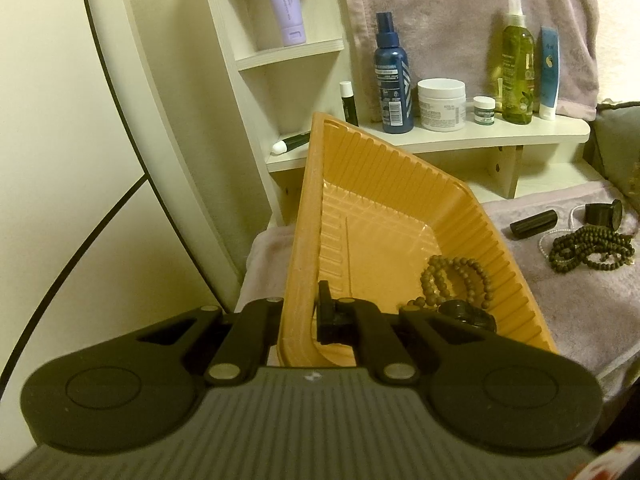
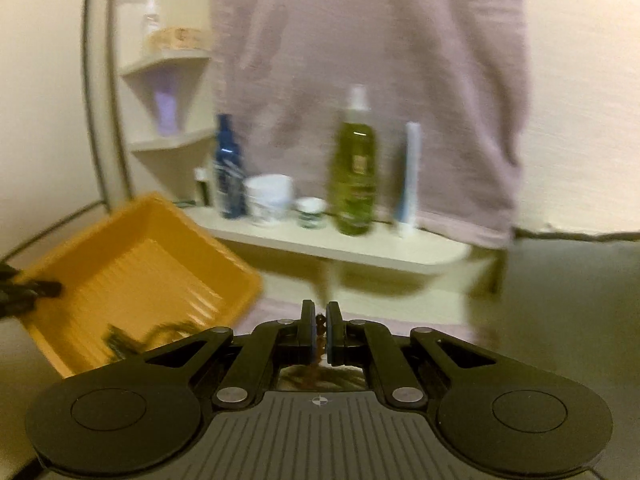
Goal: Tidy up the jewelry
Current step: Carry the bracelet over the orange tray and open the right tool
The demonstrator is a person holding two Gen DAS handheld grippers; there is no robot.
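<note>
- The left gripper (image 1: 298, 316) was clamped on the near wall of an orange tray (image 1: 384, 216), one finger outside and one inside; the tray was tilted, its far corner raised toward the shelf (image 1: 480, 136)
- Inside the tray lay one brown bead bracelet (image 1: 456, 280) in loops, touching one dark round thing (image 1: 468, 316) just beside the inner finger's arm
- On the cloth (image 1: 580, 300) to the right of the tray sat one heap of dark bead strings (image 1: 592, 250), one white pearl strand (image 1: 546, 244) partly under it, one black tube (image 1: 534, 226) lying flat and one black cap (image 1: 604, 214)
- On the shelf stood two spray bottles, one blue (image 1: 392, 80) and one green (image 1: 518, 68); two white jars, one large (image 1: 442, 106) and one small (image 1: 485, 110); one blue and white tube (image 1: 550, 72); their labels were too small to read, apart from a barcode on the blue bottle
- One lilac tube (image 1: 282, 2) stood in an upper cubby; its print was unreadable
- The right gripper (image 2: 320, 330) was nearly closed on a string of brown beads (image 2: 319, 344), which hung between the pads; that view was blurred, with the orange tray at lower left
</note>
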